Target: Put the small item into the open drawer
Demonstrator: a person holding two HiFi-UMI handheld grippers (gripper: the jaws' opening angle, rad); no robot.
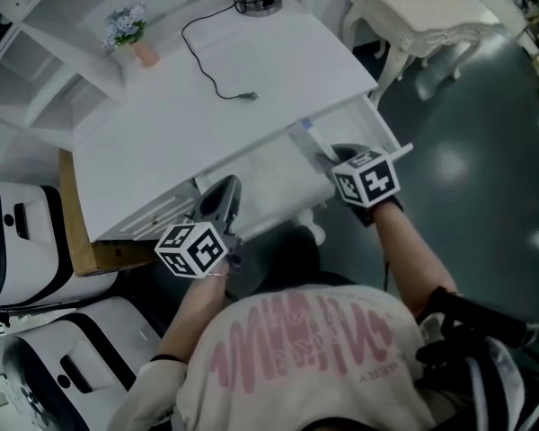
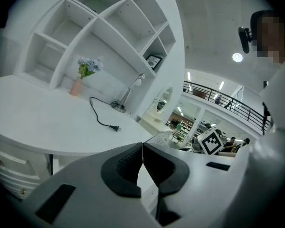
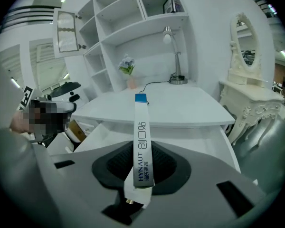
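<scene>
The small item is a flat white strip-shaped packet [image 3: 141, 146] with a blue end and printed lettering. My right gripper [image 3: 141, 164] is shut on it, and the packet sticks out forward past the pads. In the head view that gripper [image 1: 328, 157] hovers over the right part of the open white drawer [image 1: 265, 169], with the packet [image 1: 303, 133] pointing toward the desk. My left gripper [image 1: 230, 185] hangs over the drawer's left front part. Its jaws [image 2: 142, 152] meet with nothing between them.
On the white desktop [image 1: 207, 124] lie a black cord with a plug [image 1: 217, 72], a lamp base [image 1: 260, 0] and a small flower vase [image 1: 135, 41]. Shelves rise behind. An ornate white table [image 1: 422, 12] stands at right, white seats [image 1: 36, 241] at left.
</scene>
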